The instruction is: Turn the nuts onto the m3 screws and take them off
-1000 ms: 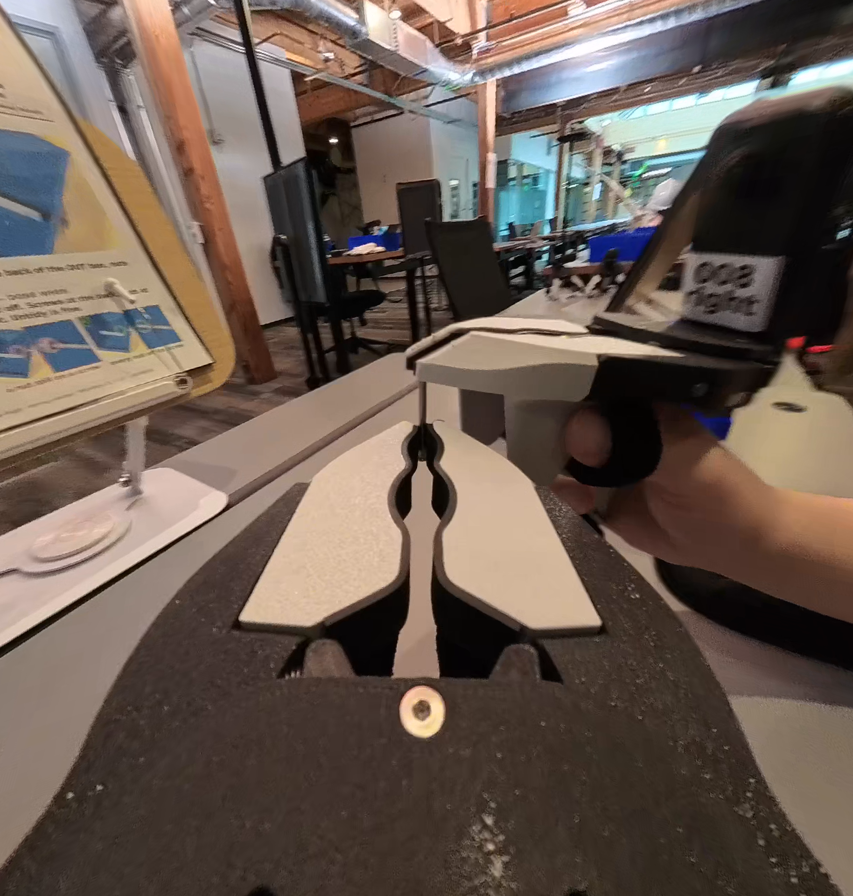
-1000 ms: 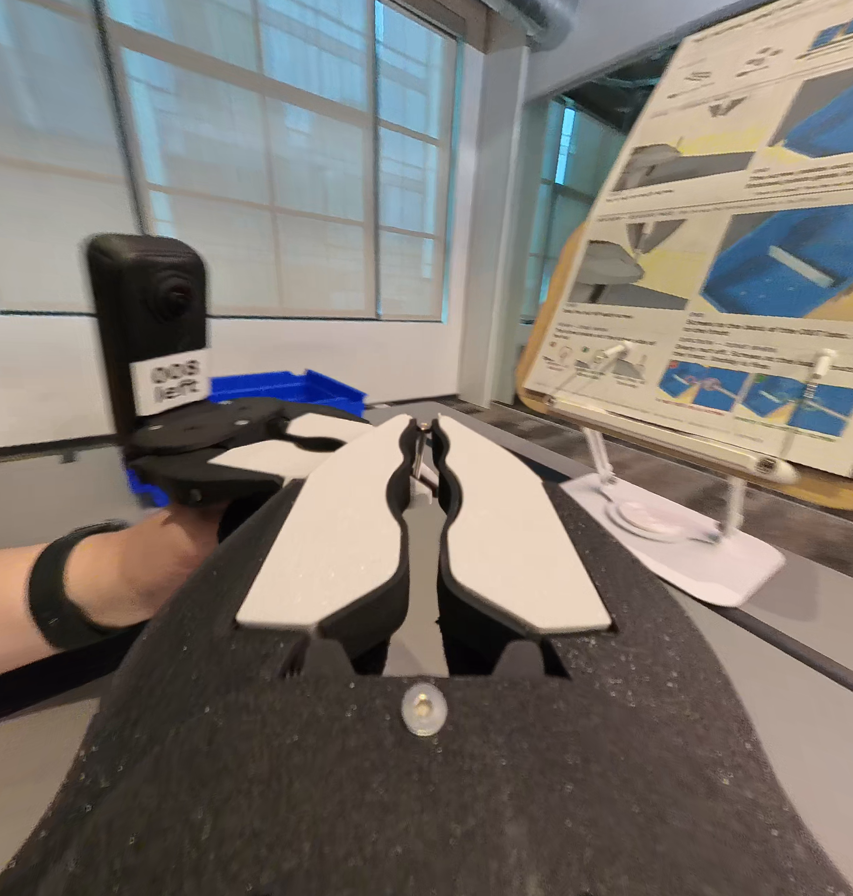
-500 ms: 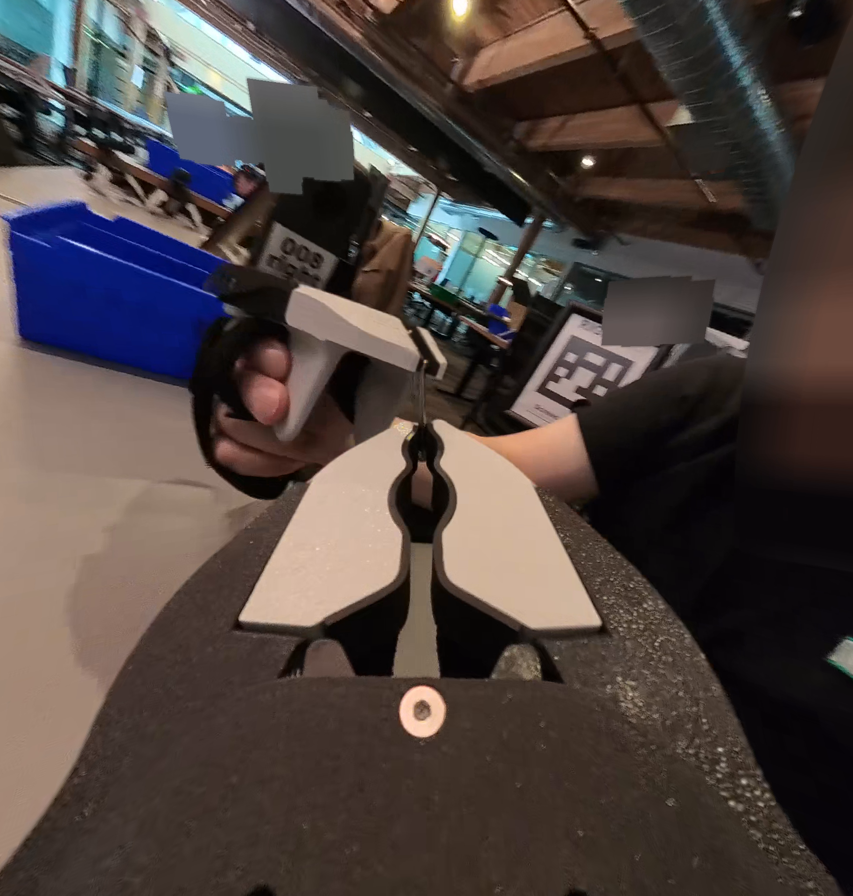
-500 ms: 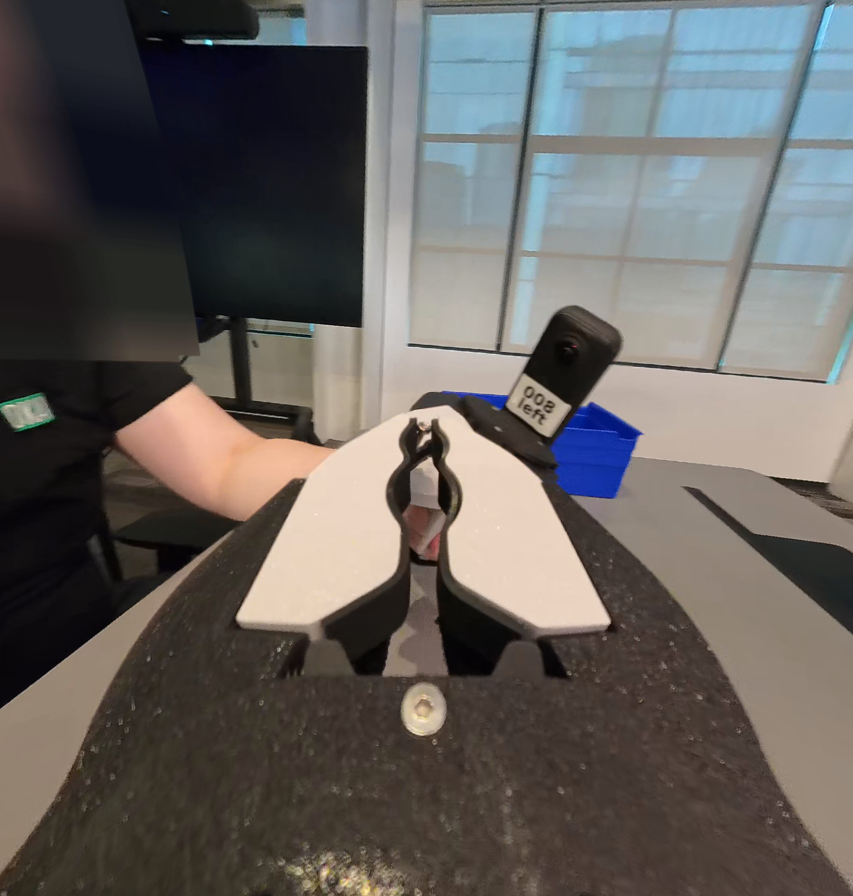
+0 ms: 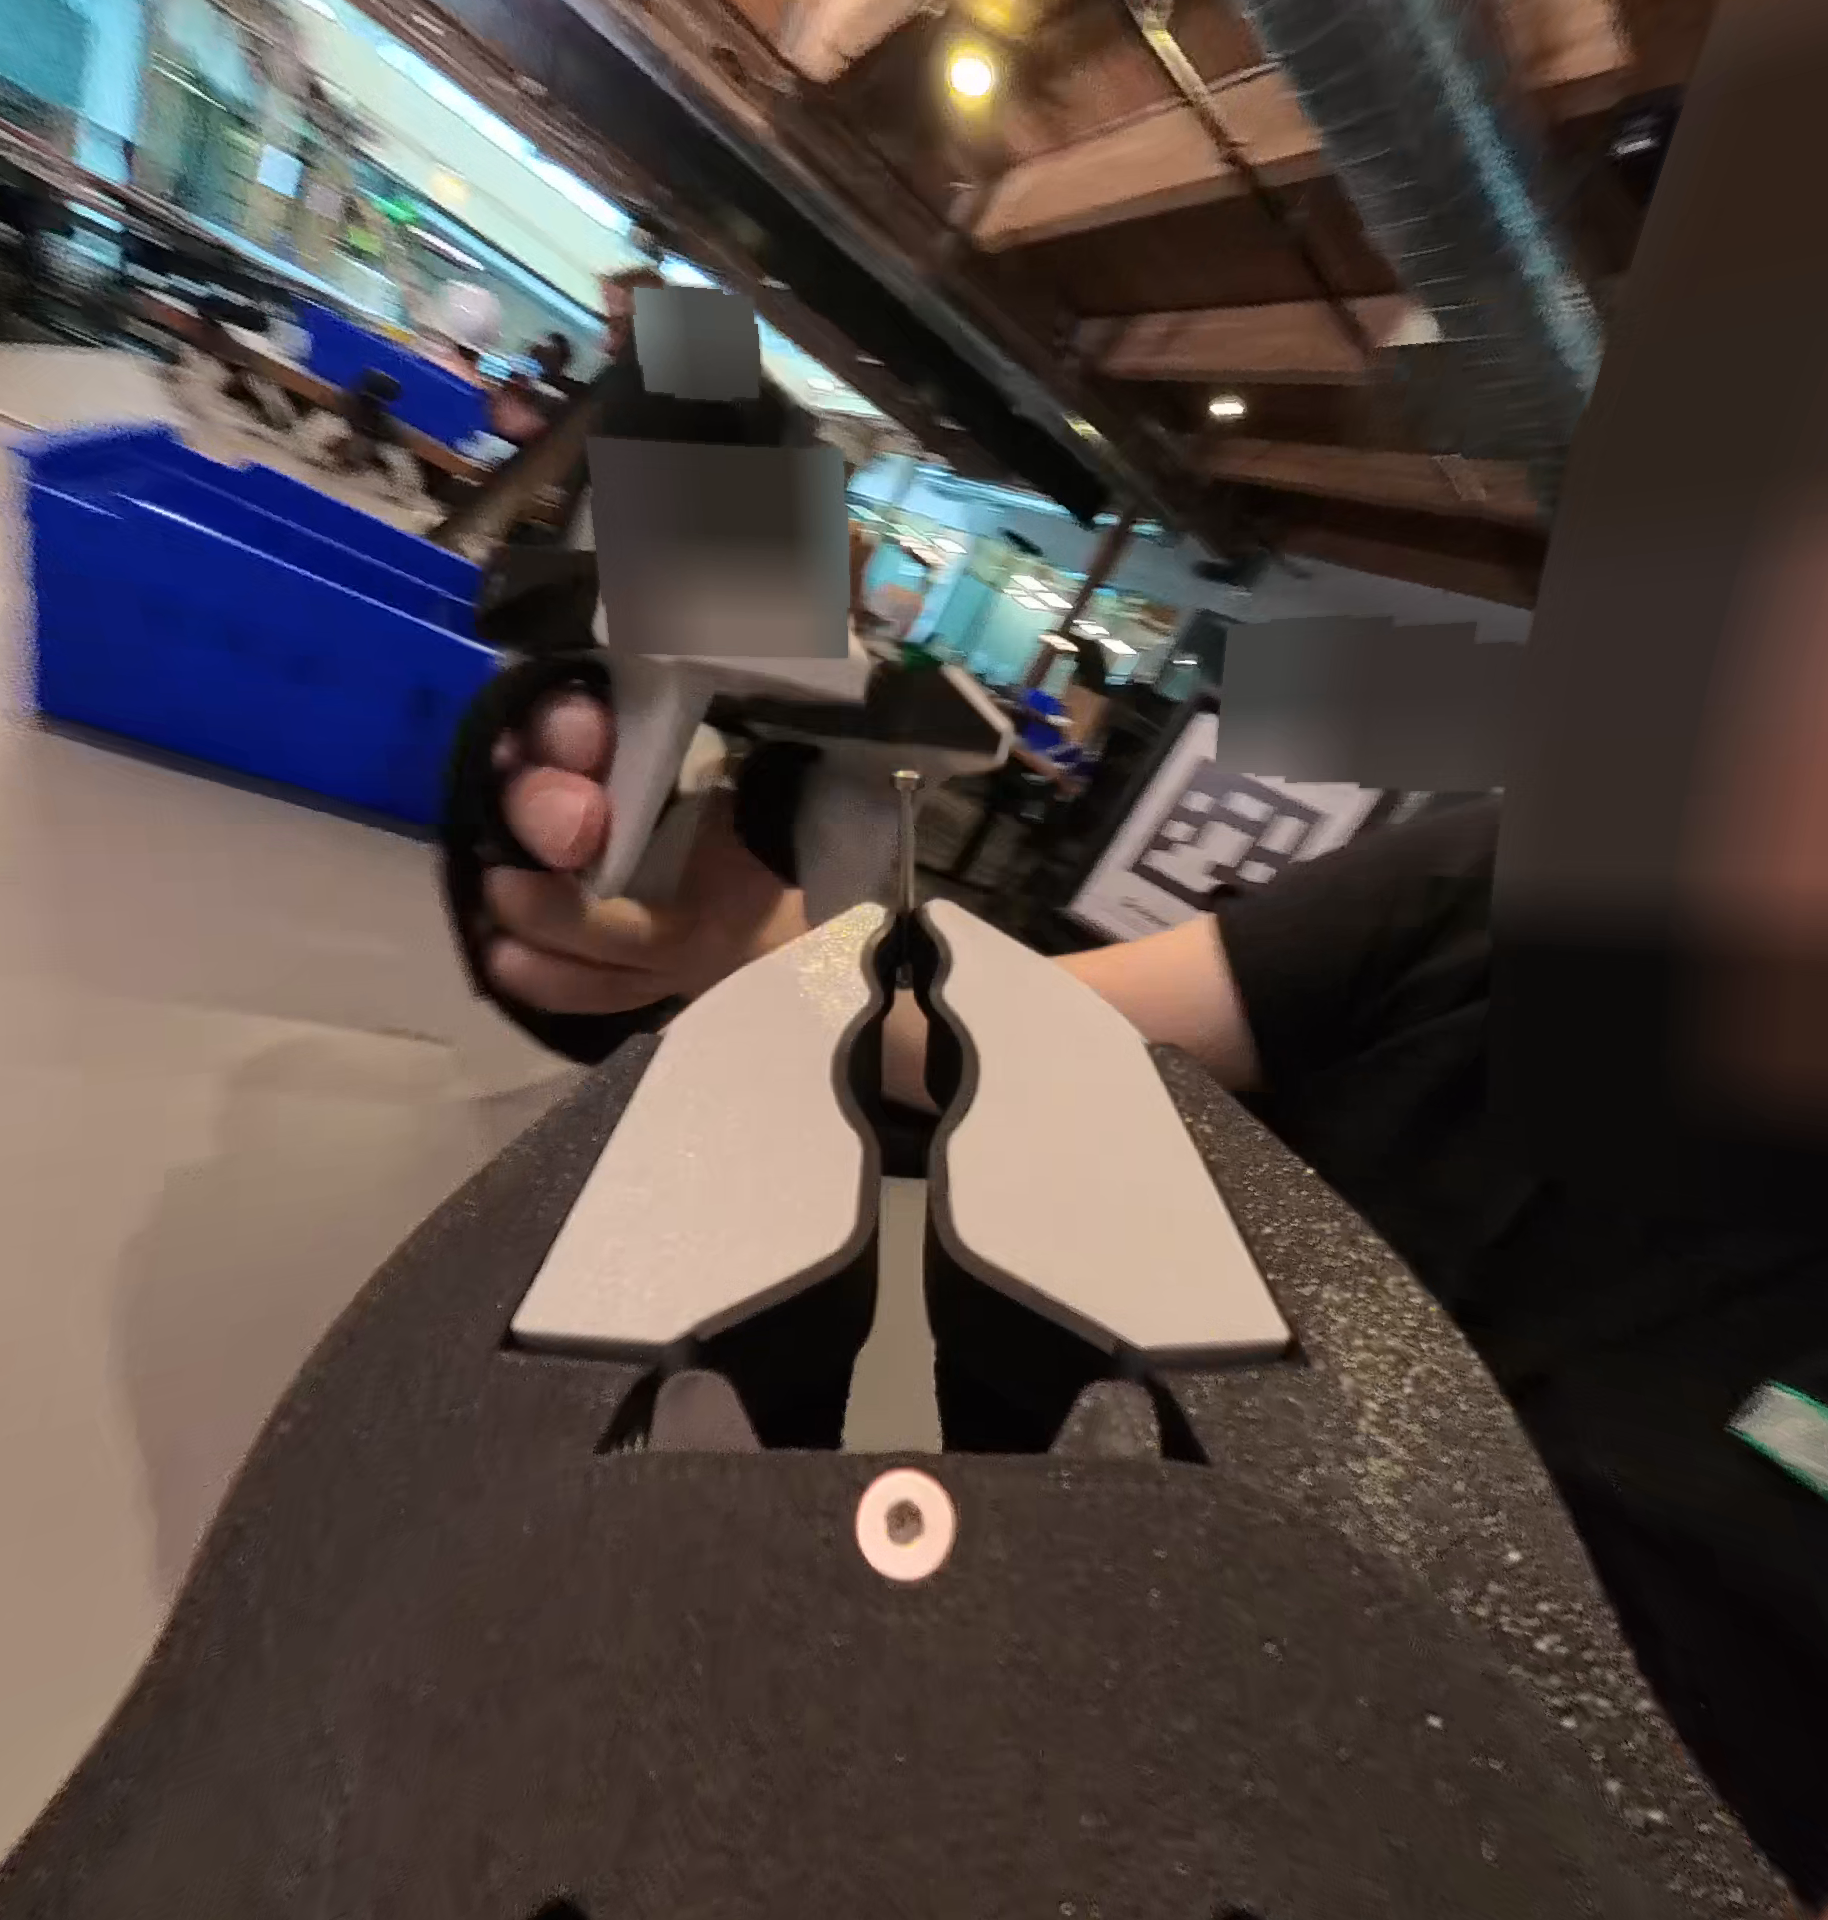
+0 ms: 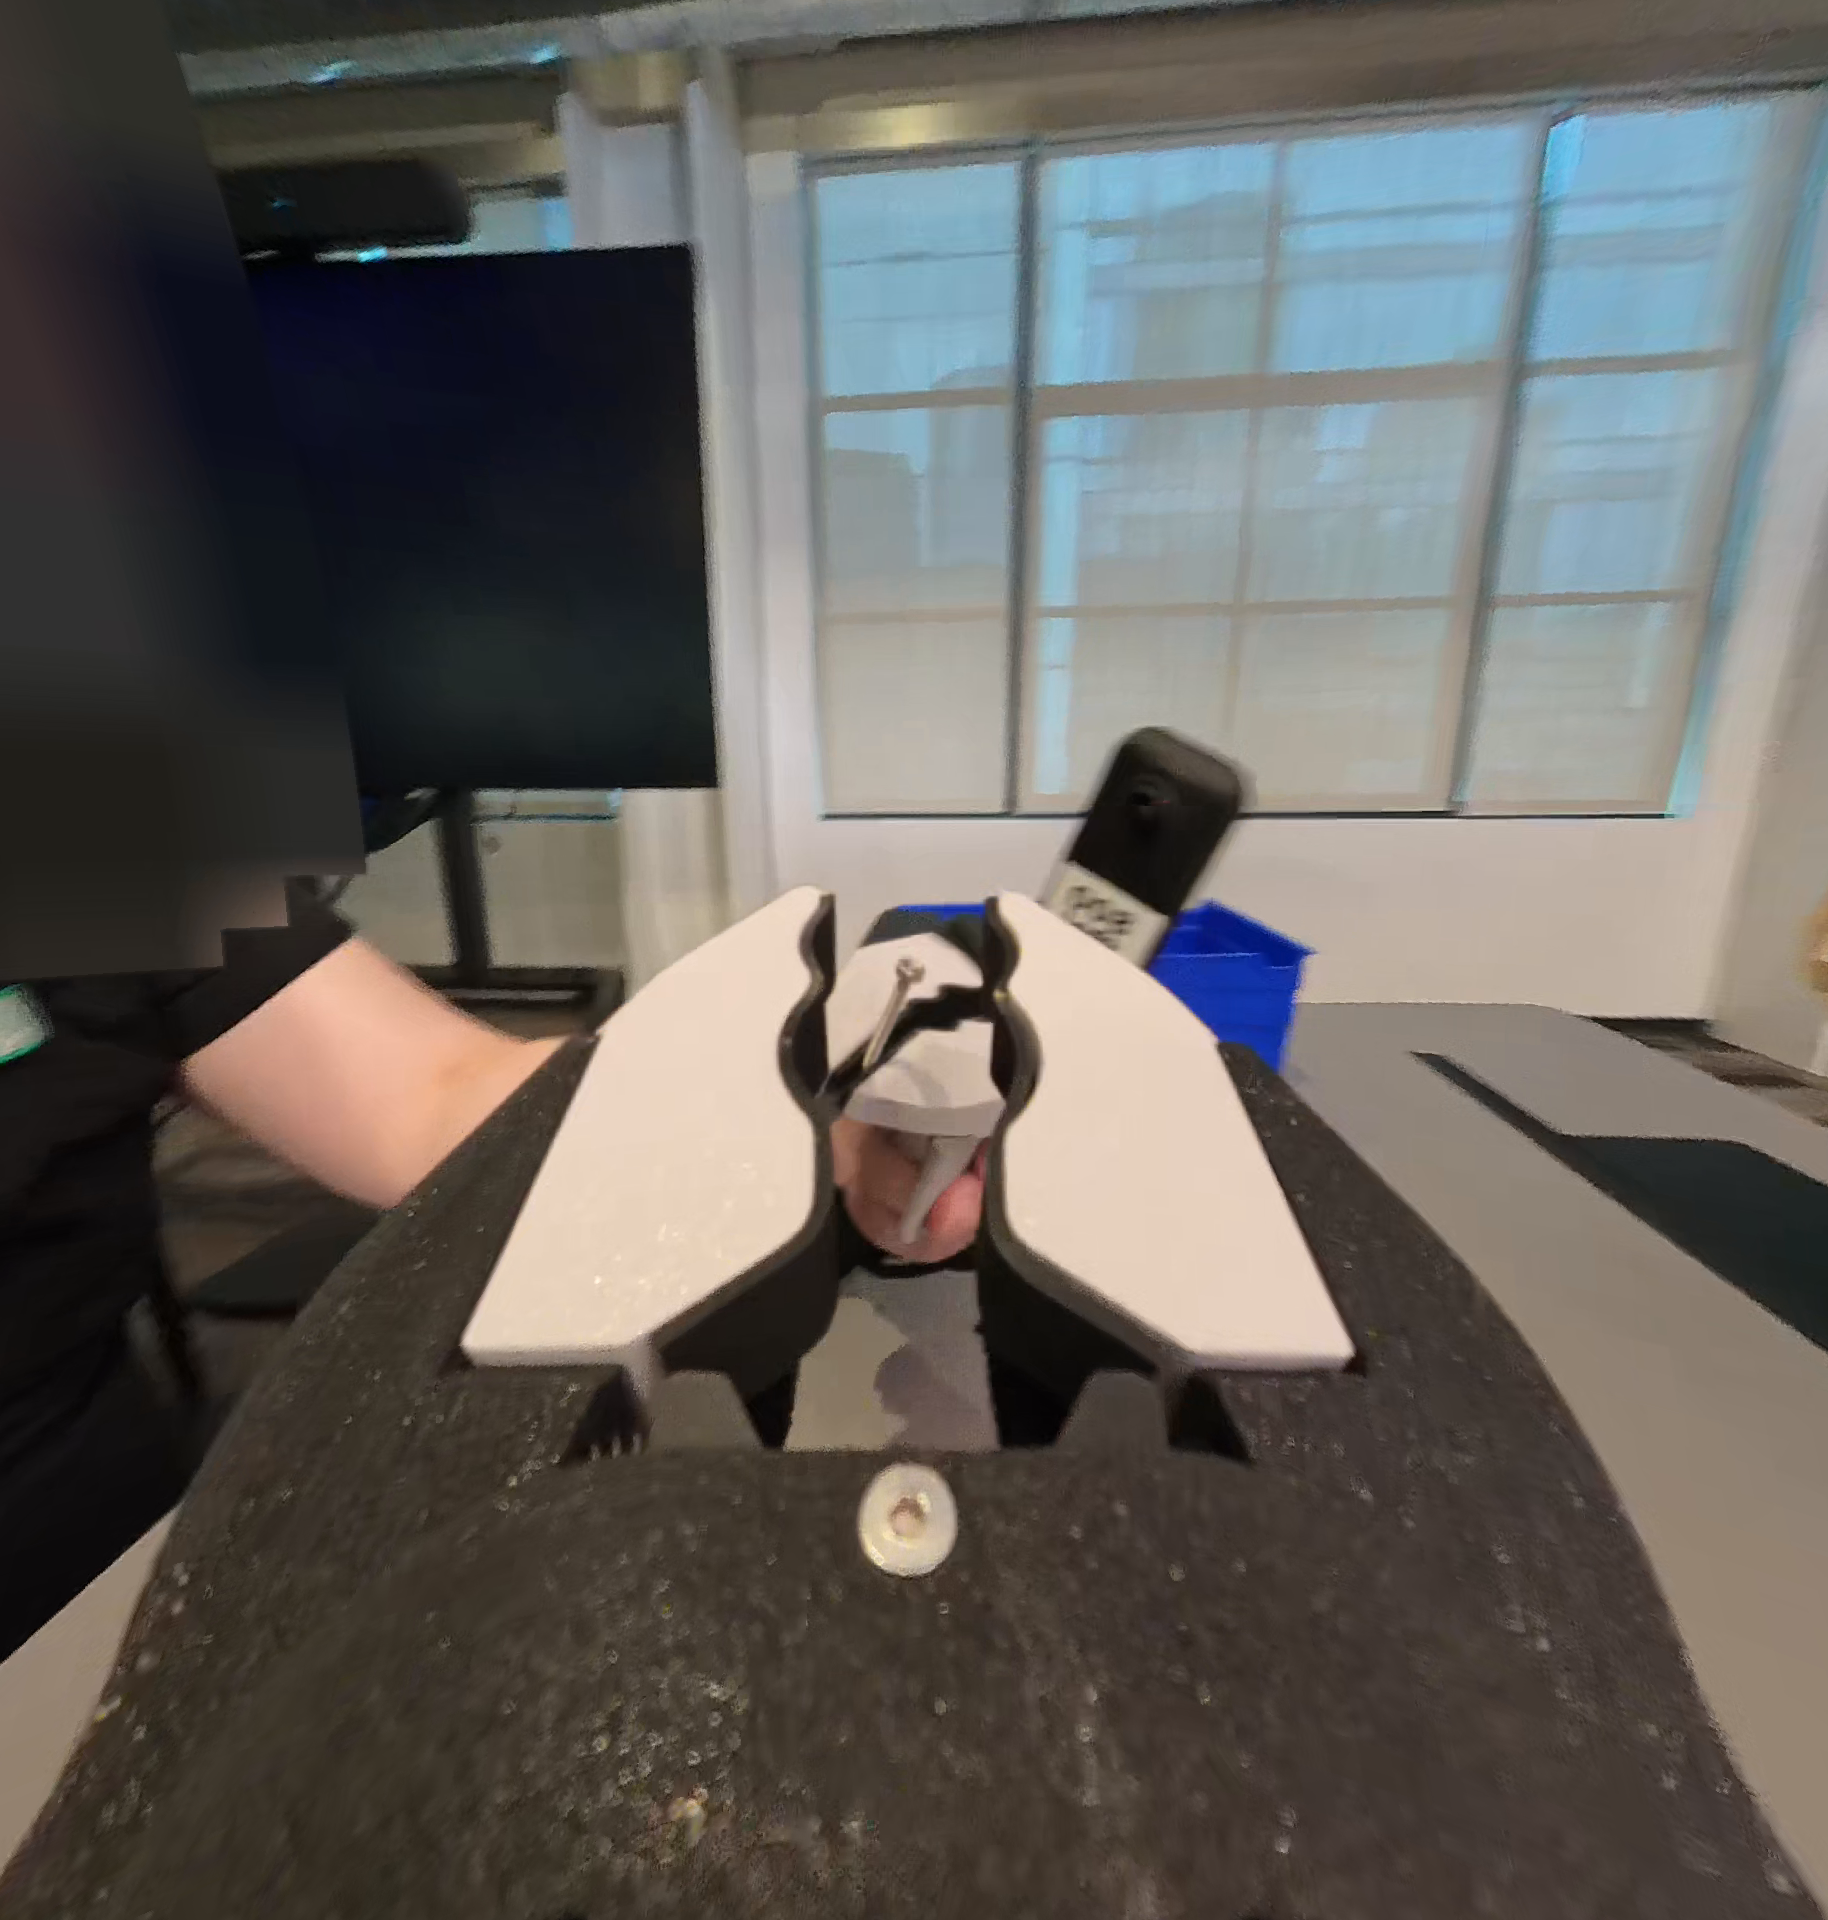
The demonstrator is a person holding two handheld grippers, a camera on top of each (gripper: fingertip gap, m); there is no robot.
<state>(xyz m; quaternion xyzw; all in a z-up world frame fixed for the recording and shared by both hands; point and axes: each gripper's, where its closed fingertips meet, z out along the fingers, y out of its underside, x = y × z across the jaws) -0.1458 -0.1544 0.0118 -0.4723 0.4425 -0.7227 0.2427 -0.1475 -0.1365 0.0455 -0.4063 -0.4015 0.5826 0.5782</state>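
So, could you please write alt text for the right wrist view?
The right claw is open around the left claw, which pinches a thin screw. A blue bin sits behind on the grey table, before a window.

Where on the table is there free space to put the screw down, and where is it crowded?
Free: the bare grey table in front of the blue bin, left of the left gripper; also the stretch between the right gripper and the dark mat. Crowded: the middle, where both grippers meet at the screw.
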